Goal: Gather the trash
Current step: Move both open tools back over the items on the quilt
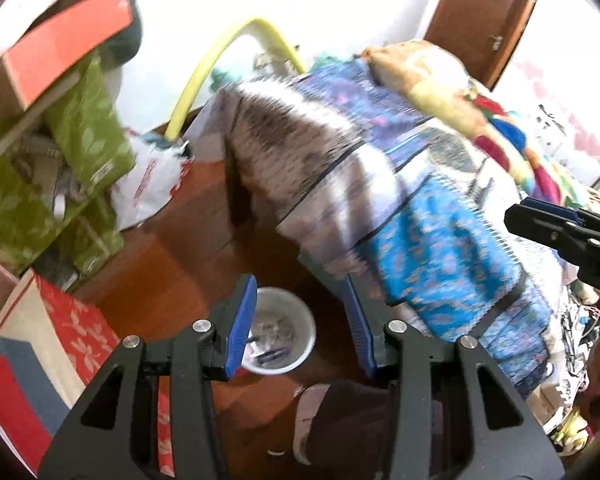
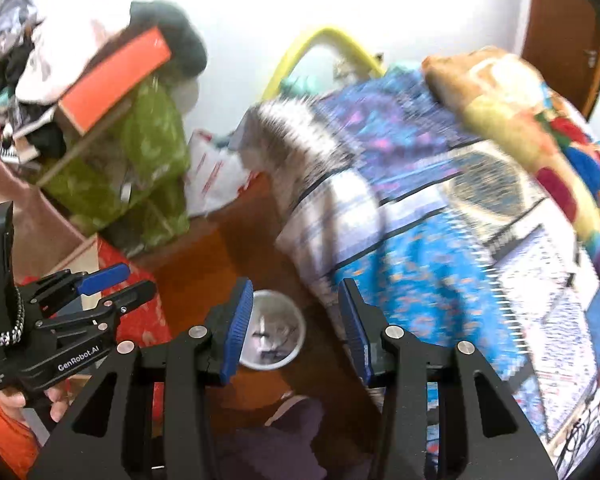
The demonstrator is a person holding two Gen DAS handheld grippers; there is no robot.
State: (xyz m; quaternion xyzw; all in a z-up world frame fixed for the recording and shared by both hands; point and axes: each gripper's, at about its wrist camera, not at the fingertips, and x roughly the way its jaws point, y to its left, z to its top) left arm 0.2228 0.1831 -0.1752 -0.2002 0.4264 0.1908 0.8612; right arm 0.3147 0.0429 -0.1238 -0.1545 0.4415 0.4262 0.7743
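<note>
Blue-padded fingers (image 1: 242,330) of the left gripper (image 1: 300,324) stand spread and empty above a white bin (image 1: 296,328) of scraps on the reddish wooden floor (image 1: 196,248). Likewise spread and empty, the right gripper (image 2: 296,324) hangs over the bin too. A quilt-covered bed (image 1: 420,208) crowds in at two o'clock, green boxes (image 1: 88,136) at ten.

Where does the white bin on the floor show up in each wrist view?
Left wrist view: the white bin sits low centre on the wooden floor, seen between the open fingers of the left gripper.
Right wrist view: the bin sits low centre, between the open fingers of the right gripper.
Shared landmark: the yellow hose arching against the wall.
</note>
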